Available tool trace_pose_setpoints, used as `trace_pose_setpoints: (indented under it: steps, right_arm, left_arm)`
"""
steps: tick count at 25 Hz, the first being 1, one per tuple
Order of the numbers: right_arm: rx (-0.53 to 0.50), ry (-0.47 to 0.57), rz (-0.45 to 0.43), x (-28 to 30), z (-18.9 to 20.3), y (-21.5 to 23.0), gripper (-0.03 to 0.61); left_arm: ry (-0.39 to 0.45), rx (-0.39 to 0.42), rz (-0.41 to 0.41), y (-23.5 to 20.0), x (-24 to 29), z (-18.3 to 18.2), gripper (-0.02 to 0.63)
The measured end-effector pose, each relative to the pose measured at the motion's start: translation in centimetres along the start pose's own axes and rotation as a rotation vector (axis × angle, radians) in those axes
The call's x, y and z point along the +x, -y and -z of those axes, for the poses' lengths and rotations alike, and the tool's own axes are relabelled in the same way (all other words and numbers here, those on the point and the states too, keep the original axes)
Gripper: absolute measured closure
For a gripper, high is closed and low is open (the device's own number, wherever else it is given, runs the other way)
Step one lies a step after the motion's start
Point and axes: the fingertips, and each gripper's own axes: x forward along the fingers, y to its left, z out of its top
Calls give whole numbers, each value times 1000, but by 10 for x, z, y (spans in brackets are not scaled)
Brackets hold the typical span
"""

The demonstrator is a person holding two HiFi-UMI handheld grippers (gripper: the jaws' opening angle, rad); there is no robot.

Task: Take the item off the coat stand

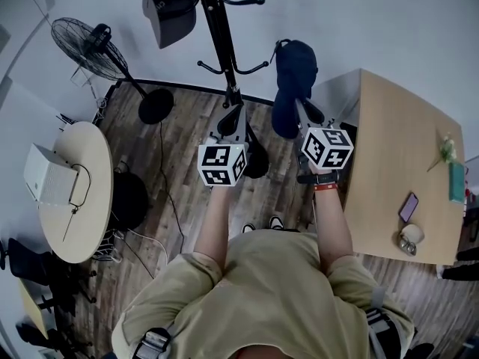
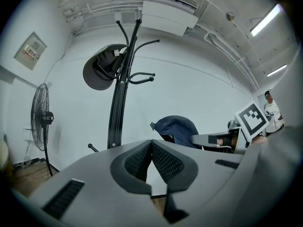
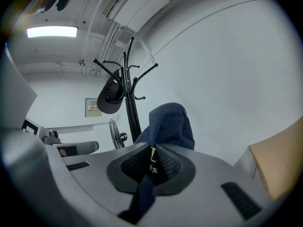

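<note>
At my right claw (image 3: 152, 161): the pads are clenched on the cloth of a navy cap (image 3: 168, 122). A strip of the cloth with yellow lettering is pinched between them, and the rest of the cap bulges out beyond the tips.

Item, navy cap: I see it from the head view (image 1: 293, 66) hanging at the far end of the right claw (image 1: 301, 107). It is to the right of the coat stand (image 1: 217, 28), clear of the pole and near a lower hook. I cannot tell whether it touches that hook.

Item, left claw (image 2: 151, 148): the pads meet at their tips and I see nothing between them. It is held beside the right one, close to the foot of the stand (image 1: 230, 114).

Item, coat stand: black pole with curved hooks. A black cap (image 1: 168, 6) hangs on an upper hook on the left side.

Item, fan (image 1: 86, 47): standing on the floor, far left, by the wall.

Item, round table (image 1: 93, 223): near left, pale top, with a white box (image 1: 46, 174) on it.

Item, wooden desk (image 1: 389, 140): right side, with a phone (image 1: 409, 206) lying toward its near end.
</note>
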Motion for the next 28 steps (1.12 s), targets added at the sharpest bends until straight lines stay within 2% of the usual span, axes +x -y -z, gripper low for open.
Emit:
trace_pose_setpoints:
  steps: [14,28]
  right_arm:
    - [-104,-52,19,1,22,-19,549]
    - [-119,-48,0,4,25,-33,549]
  left_arm:
    - [15,24,-50,-15,-5,-4,591]
    - [19,46,-57,-19,-10,-4,591]
